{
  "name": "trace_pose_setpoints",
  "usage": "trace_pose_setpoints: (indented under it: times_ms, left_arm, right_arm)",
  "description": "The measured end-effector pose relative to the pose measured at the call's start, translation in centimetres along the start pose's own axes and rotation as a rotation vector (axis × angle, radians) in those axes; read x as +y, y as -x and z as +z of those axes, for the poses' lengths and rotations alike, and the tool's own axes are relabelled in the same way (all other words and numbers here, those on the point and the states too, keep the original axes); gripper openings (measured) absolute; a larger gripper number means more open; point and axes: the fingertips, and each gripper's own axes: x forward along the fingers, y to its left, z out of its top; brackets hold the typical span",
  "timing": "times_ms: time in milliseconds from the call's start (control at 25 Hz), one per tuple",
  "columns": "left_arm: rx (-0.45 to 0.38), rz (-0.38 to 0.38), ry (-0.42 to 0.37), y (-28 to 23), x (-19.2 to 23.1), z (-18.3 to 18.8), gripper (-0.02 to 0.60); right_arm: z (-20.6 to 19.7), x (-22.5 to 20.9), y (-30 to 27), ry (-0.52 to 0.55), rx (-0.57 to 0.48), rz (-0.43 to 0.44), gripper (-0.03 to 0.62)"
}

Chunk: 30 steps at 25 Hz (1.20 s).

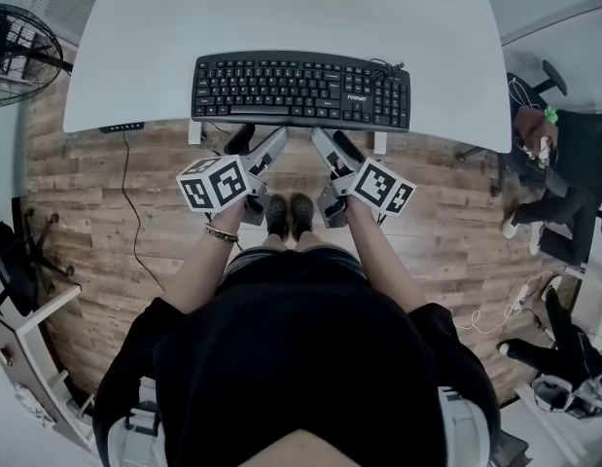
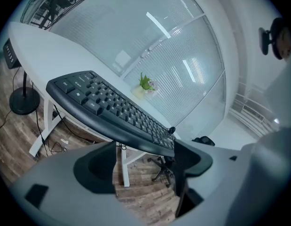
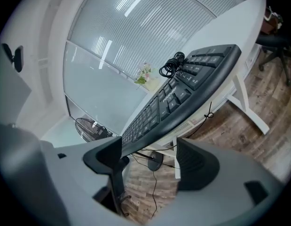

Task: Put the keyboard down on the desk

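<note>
While both hand-held grippers hover at the desk's near rim, the black keyboard (image 1: 301, 90) lies across the front of the white desk (image 1: 281, 13), keys up. Its long front edge runs along the rim and, in the 2 gripper views, seems to jut slightly past it. A coiled cable (image 1: 383, 69) rests on the keyboard's right rear corner.

The left gripper (image 1: 257, 146) and right gripper (image 1: 333, 148) point up at that front edge from below, side by side. Each has its 2 jaws spread wide with nothing clamped between them. The tips are just beside the keyboard; whether any tip touches it cannot be told.

A small potted plant (image 2: 145, 83) stands at the desk's far side, well apart, and a fan (image 1: 18, 56) stands on the wood floor to the left.

The placing looks all but done. The risk now appears to be the edge: with so little desk under the front, a jaw tip catching the underside on withdrawal could drag or tip the keyboard toward the floor. The coiled cable, if it slid off, could add a tug.
</note>
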Motion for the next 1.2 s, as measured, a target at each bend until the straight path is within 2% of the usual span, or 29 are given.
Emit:
trace_pose_setpoints:
  times_ms: [200,440,640,960,1200]
  left_arm:
    - [-0.001,-0.012,-0.014,1.0,-0.9,-0.2,0.383]
    - [-0.01,-0.022,-0.125,1.9,-2.7,0.6,0.383]
    - [-0.021,-0.035,-0.206,2.3,-4.5,1.5,0.383]
    - [-0.071,-0.046,-0.296,3.8,-6.7,3.4,0.383]
    - [-0.119,-0.08,-0.312,4.4,-8.3,5.1,0.382]
  right_arm:
    - [0.0,0.8,0.6,0.034,0.005,0.004,0.35]
    - [0.7,1.9,1.5,0.124,-0.01,-0.004,0.345]
    - [1.3,4.0,2.1,0.185,-0.019,0.036,0.341]
    - [3.4,7.9,3.5,0.345,-0.108,0.072,0.339]
    - [5.1,10.4,4.4,0.416,-0.164,0.105,0.316]
